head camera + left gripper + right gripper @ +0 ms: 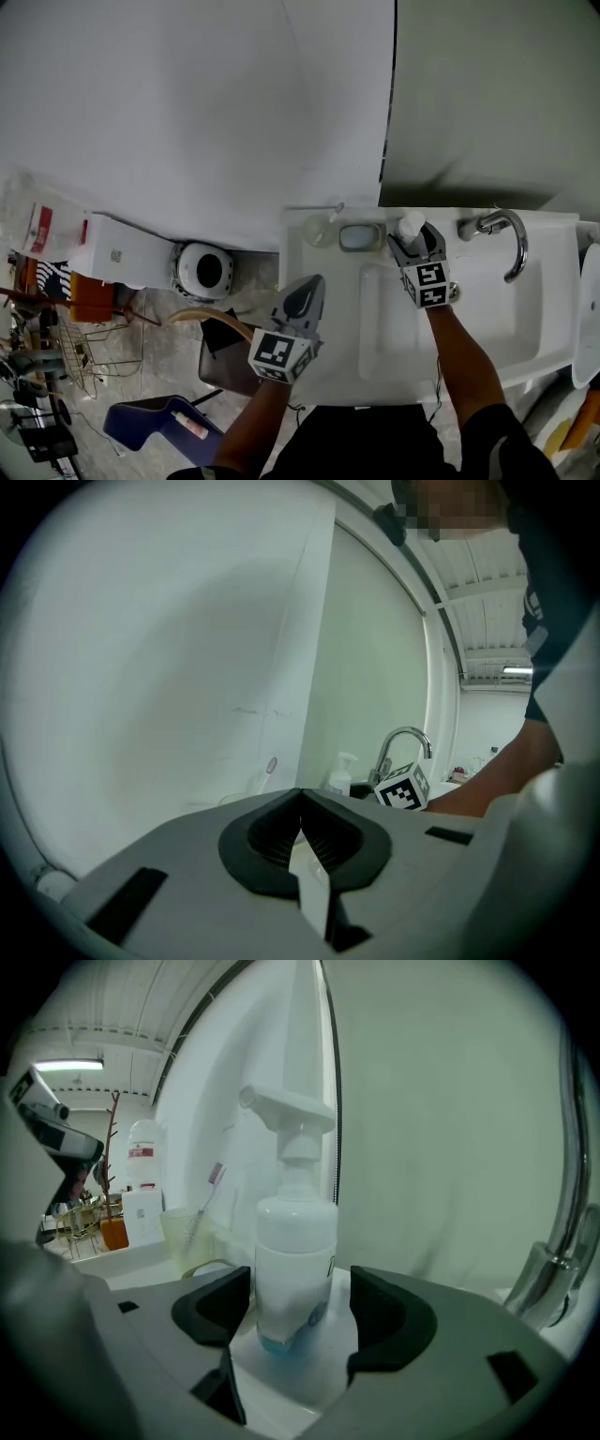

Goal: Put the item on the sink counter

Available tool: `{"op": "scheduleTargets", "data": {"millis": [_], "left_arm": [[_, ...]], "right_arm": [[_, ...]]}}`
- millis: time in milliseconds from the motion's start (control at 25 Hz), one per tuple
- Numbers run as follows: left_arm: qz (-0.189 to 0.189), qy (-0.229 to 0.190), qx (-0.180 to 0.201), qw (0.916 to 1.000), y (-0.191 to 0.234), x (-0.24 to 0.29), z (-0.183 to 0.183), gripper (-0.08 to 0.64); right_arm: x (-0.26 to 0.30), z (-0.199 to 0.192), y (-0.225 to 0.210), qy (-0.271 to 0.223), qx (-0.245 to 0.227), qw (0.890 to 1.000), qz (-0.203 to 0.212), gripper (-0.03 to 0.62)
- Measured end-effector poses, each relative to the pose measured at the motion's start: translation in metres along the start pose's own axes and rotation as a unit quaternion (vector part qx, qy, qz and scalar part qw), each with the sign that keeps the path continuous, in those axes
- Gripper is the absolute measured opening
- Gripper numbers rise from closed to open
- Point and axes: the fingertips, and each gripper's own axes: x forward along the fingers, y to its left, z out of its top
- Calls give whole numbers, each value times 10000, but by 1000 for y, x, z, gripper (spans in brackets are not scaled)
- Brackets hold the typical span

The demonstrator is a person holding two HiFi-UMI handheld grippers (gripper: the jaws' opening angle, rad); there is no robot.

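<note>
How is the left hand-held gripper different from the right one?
The left hand-held gripper has its jaws shut; the right hand-held gripper has them open. The left has nothing between its jaws; the right has a pump bottle between them. The left is at the edge of the sink counter; the right is at its back. Both have the same grey shape.

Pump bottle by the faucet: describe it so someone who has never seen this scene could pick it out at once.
Find the white sink, then its back ledge against the wall. Between the chrome faucet and the soap dish stands the pump bottle, upright between the open jaws of the right gripper. It is the only tall white bottle with a pump head there.
</note>
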Motion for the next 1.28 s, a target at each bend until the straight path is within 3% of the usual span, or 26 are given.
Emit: {"op": "scheduleTargets", "data": {"millis": [360, 640, 880, 1000, 1280], "left_arm": [[-127, -29, 32, 9999, -23, -2, 1, 9], [-280, -272, 35, 9992, -49, -10, 16, 9], [-391, -373, 153, 9984, -61, -14, 20, 9], [-408, -406, 214, 9981, -65, -17, 23, 9], [-366, -505, 66, 9980, -68, -23, 27, 9]], "right_arm": [[-68, 47, 11, -535, 346, 9979, -76, 323], [-152, 96, 32, -1005, 382, 9942, 1, 205], [-203, 104, 43, -1038, 252, 9942, -110, 105], [-220, 111, 49, -1133, 218, 9932, -168, 14], [-231, 120, 61, -1113, 40, 9935, -238, 12]]}}
